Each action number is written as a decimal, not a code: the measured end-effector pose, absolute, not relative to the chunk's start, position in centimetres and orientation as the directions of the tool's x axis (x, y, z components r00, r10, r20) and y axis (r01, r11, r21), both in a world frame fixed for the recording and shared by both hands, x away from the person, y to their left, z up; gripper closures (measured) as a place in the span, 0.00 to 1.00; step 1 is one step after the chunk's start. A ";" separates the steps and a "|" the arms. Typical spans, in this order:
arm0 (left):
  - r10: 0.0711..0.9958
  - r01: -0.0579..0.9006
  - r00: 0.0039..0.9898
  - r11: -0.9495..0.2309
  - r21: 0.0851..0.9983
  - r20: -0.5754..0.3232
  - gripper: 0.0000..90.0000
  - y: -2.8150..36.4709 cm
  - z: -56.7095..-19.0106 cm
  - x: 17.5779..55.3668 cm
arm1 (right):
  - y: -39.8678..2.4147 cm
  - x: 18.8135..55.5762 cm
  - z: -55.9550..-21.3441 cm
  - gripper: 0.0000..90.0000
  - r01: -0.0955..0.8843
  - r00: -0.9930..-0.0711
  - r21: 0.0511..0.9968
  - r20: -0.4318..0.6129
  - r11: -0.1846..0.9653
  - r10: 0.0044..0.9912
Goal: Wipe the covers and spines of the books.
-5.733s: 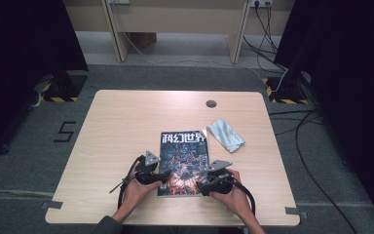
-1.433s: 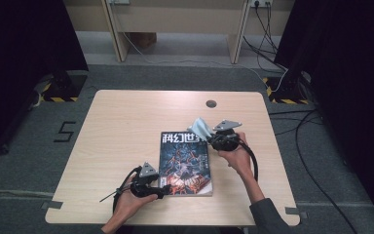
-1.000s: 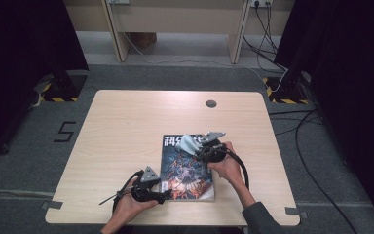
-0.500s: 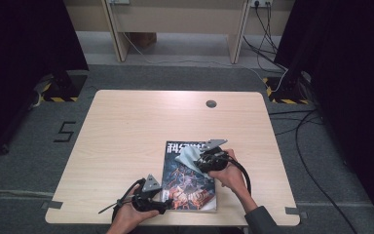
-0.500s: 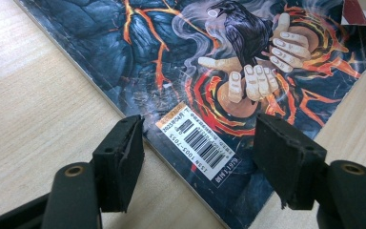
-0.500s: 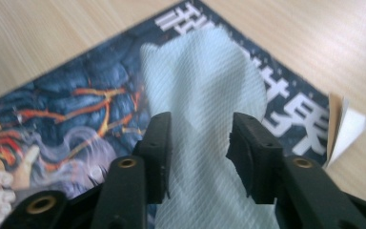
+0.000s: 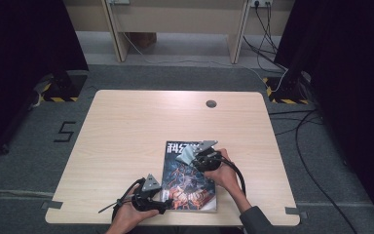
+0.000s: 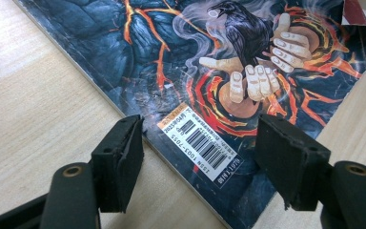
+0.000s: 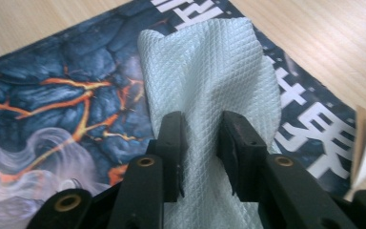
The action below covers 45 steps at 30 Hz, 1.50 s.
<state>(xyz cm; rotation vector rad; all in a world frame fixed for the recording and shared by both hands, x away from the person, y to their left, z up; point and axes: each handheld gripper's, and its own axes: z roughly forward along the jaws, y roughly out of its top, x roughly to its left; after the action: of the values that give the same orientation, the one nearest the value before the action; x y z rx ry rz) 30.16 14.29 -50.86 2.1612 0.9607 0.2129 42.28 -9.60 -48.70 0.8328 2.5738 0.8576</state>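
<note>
While the right gripper [image 9: 201, 157] pinches a pale quilted cloth [image 9: 209, 81] in fingers that have just been closing, draping it over the magazine [image 7: 190, 178] on the bench [image 7: 126, 131], the left gripper [image 8: 200, 162] spreads wide across the magazine's barcode corner, grasping nothing. The barcode label [image 8: 200, 143] reads "ISSN 1003-7055".

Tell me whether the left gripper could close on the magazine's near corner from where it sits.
Probably yes. The left gripper has open jaws on either side of the barcode corner of the magazine, with nothing between. The magazine lies flat on the table, so it would need tilting.
</note>
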 end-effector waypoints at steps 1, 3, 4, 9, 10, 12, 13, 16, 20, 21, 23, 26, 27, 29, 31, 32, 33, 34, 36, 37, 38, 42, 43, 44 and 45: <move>0.694 0.569 0.707 -0.443 0.693 -0.136 0.37 14.3 -50.8 30.2 | -9.8 42.5 -48.7 0.80 0.429 -0.781 0.623 -0.109 0.654 0.615; 0.693 0.568 0.708 -0.442 0.694 -0.138 0.37 14.3 -50.8 30.2 | -10.5 43.0 -48.8 0.80 0.445 -0.762 0.629 -0.108 0.638 0.639; 0.693 0.569 0.707 -0.441 0.694 -0.138 0.36 14.3 -50.9 30.2 | -10.8 43.3 -48.8 0.80 0.451 -0.749 0.634 -0.114 0.628 0.653; 0.692 0.568 0.708 -0.443 0.693 -0.138 0.36 14.3 -50.9 30.2 | -12.6 44.7 -49.1 0.81 0.489 -0.688 0.656 -0.116 0.575 0.717; 0.692 0.566 0.709 -0.442 0.695 -0.137 0.36 14.3 -50.9 30.2 | -12.8 44.9 -49.1 0.81 0.494 -0.684 0.658 -0.109 0.568 0.722; 0.688 0.563 0.713 -0.446 0.696 -0.135 0.36 14.3 -50.9 30.2 | -12.8 45.0 -49.1 0.81 0.501 -0.680 0.660 -0.099 0.560 0.726; 0.688 0.565 0.712 -0.445 0.695 -0.139 0.36 14.3 -50.9 30.3 | -12.7 44.9 -49.1 0.82 0.503 -0.679 0.654 -0.106 0.565 0.726; 0.690 0.567 0.710 -0.441 0.695 -0.141 0.35 14.4 -50.9 30.3 | -11.4 44.1 -49.0 0.83 0.474 -0.713 0.644 -0.119 0.601 0.691; 0.689 0.568 0.711 -0.442 0.694 -0.143 0.35 14.4 -50.9 30.3 | -8.7 42.4 -49.1 0.84 0.398 -0.791 0.636 -0.126 0.661 0.598; 0.690 0.567 0.710 -0.442 0.695 -0.140 0.35 14.4 -50.9 30.3 | -8.2 42.2 -49.0 0.84 0.387 -0.802 0.632 -0.128 0.672 0.583; 0.689 0.564 0.712 -0.444 0.696 -0.137 0.35 14.3 -50.9 30.2 | -7.7 42.1 -49.0 0.84 0.373 -0.812 0.621 -0.142 0.690 0.567; 0.691 0.567 0.709 -0.439 0.697 -0.141 0.35 14.4 -50.9 30.2 | -8.7 43.0 -49.1 0.84 0.405 -0.782 0.635 -0.132 0.658 0.609; 0.691 0.566 0.709 -0.439 0.698 -0.140 0.36 14.4 -50.9 30.2 | -9.3 43.6 -49.1 0.83 0.421 -0.760 0.640 -0.138 0.643 0.635; 0.688 0.565 0.712 -0.443 0.696 -0.140 0.36 14.4 -50.9 30.3 | -10.8 44.8 -49.2 0.83 0.459 -0.715 0.650 -0.133 0.605 0.686; 0.689 0.567 0.711 -0.440 0.696 -0.143 0.35 14.4 -50.9 30.3 | -12.2 45.7 -49.3 0.83 0.484 -0.682 0.668 -0.116 0.565 0.722; 0.691 0.568 0.709 -0.439 0.696 -0.142 0.35 14.4 -50.9 30.3 | -12.7 45.9 -49.3 0.83 0.505 -0.669 0.672 -0.092 0.542 0.737; 0.691 0.567 0.709 -0.441 0.696 -0.140 0.36 14.4 -50.9 30.2 | -13.1 46.0 -49.3 0.83 0.509 -0.663 0.676 -0.086 0.533 0.743; 0.690 0.567 0.710 -0.441 0.695 -0.141 0.36 14.4 -50.9 30.3 | -13.2 46.1 -49.3 0.83 0.516 -0.657 0.674 -0.084 0.528 0.749; 0.689 0.568 0.710 -0.440 0.695 -0.143 0.35 14.4 -50.9 30.3 | -13.4 46.2 -49.3 0.83 0.511 -0.648 0.674 -0.105 0.534 0.754; 0.691 0.568 0.709 -0.439 0.696 -0.142 0.35 14.4 -50.9 30.3 | -13.4 46.2 -49.3 0.83 0.511 -0.646 0.672 -0.110 0.535 0.755; 0.692 0.568 0.708 -0.438 0.697 -0.141 0.36 14.4 -50.9 30.2 | -13.4 46.2 -49.3 0.83 0.505 -0.647 0.672 -0.120 0.542 0.753; 0.689 0.567 0.710 -0.440 0.696 -0.143 0.35 14.4 -50.9 30.3 | -13.1 46.1 -49.2 0.84 0.500 -0.649 0.666 -0.135 0.553 0.748; 0.691 0.568 0.709 -0.440 0.696 -0.142 0.35 14.4 -50.9 30.3 | -12.9 46.0 -49.2 0.84 0.500 -0.650 0.665 -0.136 0.556 0.747; 0.691 0.568 0.709 -0.440 0.695 -0.142 0.36 14.4 -50.9 30.3 | -12.6 45.8 -49.2 0.84 0.494 -0.659 0.661 -0.140 0.565 0.739; 0.689 0.568 0.711 -0.442 0.694 -0.143 0.35 14.4 -50.9 30.3 | -12.1 45.5 -49.2 0.84 0.485 -0.669 0.658 -0.145 0.576 0.729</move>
<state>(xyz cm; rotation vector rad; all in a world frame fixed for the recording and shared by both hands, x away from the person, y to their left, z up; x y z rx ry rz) 30.32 14.36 -50.91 2.1632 0.9512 0.2059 45.54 -12.14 -49.23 0.9793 2.4075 0.8299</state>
